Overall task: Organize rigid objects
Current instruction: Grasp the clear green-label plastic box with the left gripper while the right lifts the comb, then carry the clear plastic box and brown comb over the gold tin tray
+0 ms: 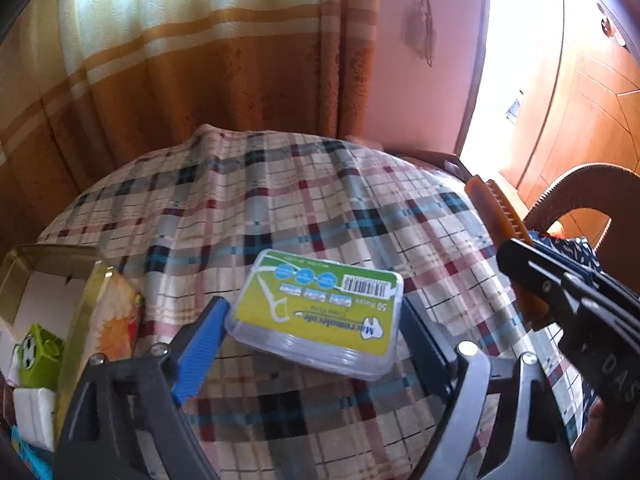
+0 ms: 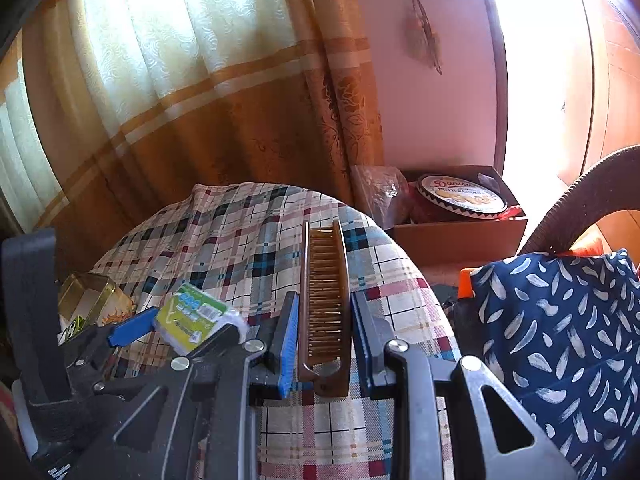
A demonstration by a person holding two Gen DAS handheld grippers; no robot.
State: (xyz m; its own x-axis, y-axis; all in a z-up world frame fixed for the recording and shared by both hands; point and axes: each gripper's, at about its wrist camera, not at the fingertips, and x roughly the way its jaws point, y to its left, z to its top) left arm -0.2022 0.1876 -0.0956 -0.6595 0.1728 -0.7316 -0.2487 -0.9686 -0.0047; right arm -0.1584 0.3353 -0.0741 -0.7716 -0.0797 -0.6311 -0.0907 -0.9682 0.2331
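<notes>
1. The left gripper [image 1: 312,320] has its jaws apart around the floss pick box [image 1: 316,312], pads not pressing, centre frame on the plaid cloth [image 1: 280,200].
2. The right gripper [image 2: 324,336] is clamped on the brown comb [image 2: 325,300], centre frame.

Floss box [image 1: 316,314] reads "50"; the tin [image 2: 462,196], "Danisa".

A lived-in home room is showing here: orange-and-cream patterned curtains [image 2: 168,92] are hanging behind a plaid-clothed table [image 2: 240,232], beside a round butter-cookie tin [image 2: 460,196] and wooden wardrobe [image 1: 580,112].
</notes>
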